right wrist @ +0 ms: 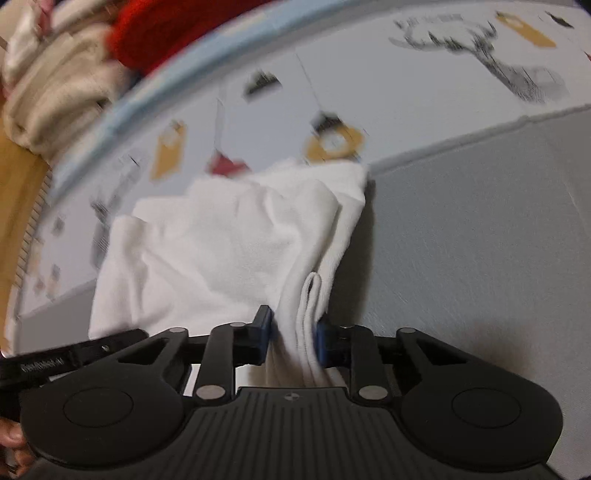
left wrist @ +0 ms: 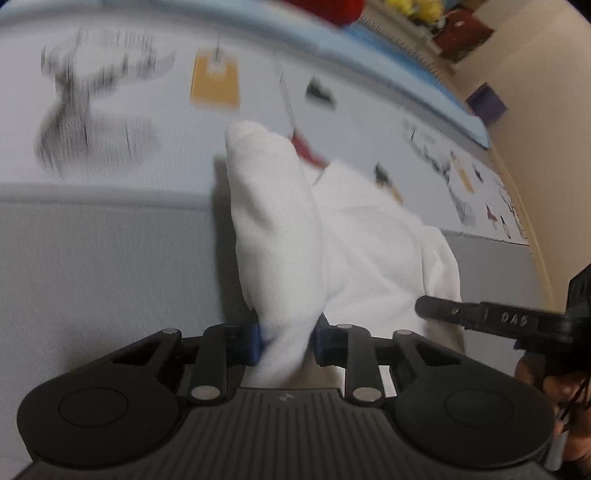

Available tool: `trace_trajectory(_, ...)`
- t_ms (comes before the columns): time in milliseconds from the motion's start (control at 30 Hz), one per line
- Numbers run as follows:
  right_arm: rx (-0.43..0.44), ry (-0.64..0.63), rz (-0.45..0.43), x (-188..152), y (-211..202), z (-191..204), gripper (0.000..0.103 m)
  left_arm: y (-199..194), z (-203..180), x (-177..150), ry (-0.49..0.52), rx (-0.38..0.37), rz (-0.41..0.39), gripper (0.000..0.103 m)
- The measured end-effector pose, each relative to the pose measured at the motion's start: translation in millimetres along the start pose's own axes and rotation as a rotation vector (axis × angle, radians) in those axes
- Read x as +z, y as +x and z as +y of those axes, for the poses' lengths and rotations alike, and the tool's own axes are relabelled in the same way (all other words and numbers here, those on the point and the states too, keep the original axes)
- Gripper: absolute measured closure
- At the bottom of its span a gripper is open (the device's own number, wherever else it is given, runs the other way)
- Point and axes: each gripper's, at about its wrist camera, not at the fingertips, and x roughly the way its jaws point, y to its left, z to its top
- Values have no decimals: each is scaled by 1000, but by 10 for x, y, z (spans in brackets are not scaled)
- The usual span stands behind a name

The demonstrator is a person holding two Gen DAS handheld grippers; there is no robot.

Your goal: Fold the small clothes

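Note:
A small white garment (left wrist: 332,229) hangs bunched between both grippers above a bed. My left gripper (left wrist: 288,343) is shut on one bunched edge of it, with the blue pads pressing the cloth. My right gripper (right wrist: 293,339) is shut on another edge, where a folded hem (right wrist: 310,295) shows between the pads. The garment (right wrist: 221,251) spreads left and away in the right wrist view. A finger of the right gripper (left wrist: 480,314) shows at the right of the left wrist view. Both views are blurred by motion.
Under the garment lies a grey sheet (left wrist: 92,258) and a white printed cover (right wrist: 424,85) with deer and tag pictures. A red cloth (right wrist: 166,33) and a beige cloth (right wrist: 55,92) lie at the bed's far edge. A beige wall (left wrist: 535,74) stands at the right.

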Motion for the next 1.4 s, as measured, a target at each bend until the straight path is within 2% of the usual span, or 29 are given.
trace_trajectory(33, 28, -3, -38, 25, -38, 50, 85, -109, 4, 60, -1, 6, -51, 74)
trace_trajectory(100, 79, -42, -139, 67, -133, 210, 84, -342, 74, 158, -22, 2, -158, 68)
trace_trajectory(133, 84, -54, -183, 79, -167, 270, 77, -440, 102, 189, -30, 3, -210, 59)
trace_trajectory(167, 62, -54, -229, 89, -199, 311, 71, -528, 148, 207, -39, -3, -253, 44)
trace_trajectory(200, 29, -50, -254, 95, -214, 330, 59, -584, 199, 212, -49, -19, -267, 37)
trace_trajectory(233, 15, -48, -261, 98, -219, 325, 58, -609, 240, 213, -58, -28, -256, 31)
trace_trajectory(300, 19, -39, -229, 98, -213, 287, 58, -559, 297, 179, -73, 11, -206, 31)
trace_trajectory(400, 58, -43, -155, 62, -185, 251, 58, -395, 445, 92, -125, 62, -74, 31)
trace_trajectory(500, 79, -76, -31, -21, -125, 247, 56, -165, 603, -3, -201, 70, 47, 33)
trace_trajectory(533, 66, -94, 17, -59, -87, 254, 56, -129, 653, -27, -228, 46, 66, 42)
trace_trajectory(567, 44, -115, 66, -110, -30, 270, 56, -73, 669, -55, -262, 5, 91, 55)
trace_trajectory(600, 34, -130, 101, -148, 0, 269, 56, -39, 658, -86, -274, -13, 106, 57)
trace_trajectory(667, 17, -146, 123, -180, 0, 270, 56, 0, 511, -119, -221, -10, 117, 60)
trace_trajectory(733, 14, -139, 101, -178, -71, 233, 55, 30, 367, -139, -174, -71, 142, 60)
trace_trajectory(767, 11, -124, 91, -162, -101, 189, 55, 36, 296, -152, -145, -90, 154, 65)
trace_trajectory(800, -1, -115, 85, -149, -123, 148, 57, 37, 214, -165, -86, -53, 156, 65)
trace_trajectory(833, -9, -106, 89, -140, -135, 105, 68, 50, 164, -188, -44, -5, 155, 65)
trace_trajectory(900, -14, -89, 120, -146, -103, 16, 84, 76, 161, -219, -21, 64, 160, 62)
trace_trajectory(933, -25, -90, 126, -139, -78, 1, 90, 91, 182, -219, -28, 69, 167, 64)
trace_trajectory(1000, -12, -99, 126, -136, -100, -24, 94, 92, 160, -227, -8, 60, 172, 81)
trace_trajectory(1067, -6, -115, 126, -171, -112, -19, 95, 75, 119, -221, 38, 73, 168, 88)
trace_trajectory(1233, 41, -122, 148, -215, -171, -32, 96, -28, 149, -194, 61, 117, 150, 91)
trace_trajectory(1300, 15, -140, 173, -247, -149, -43, 95, -35, 144, -222, 79, 127, 154, 91)
trace_trajectory(1367, -17, -192, 191, -283, -124, 10, 93, -71, 120, -243, 97, 136, 153, 83)
trace_trajectory(1400, -42, -218, 184, -300, -130, 36, 89, -114, 113, -260, 105, 134, 145, 82)
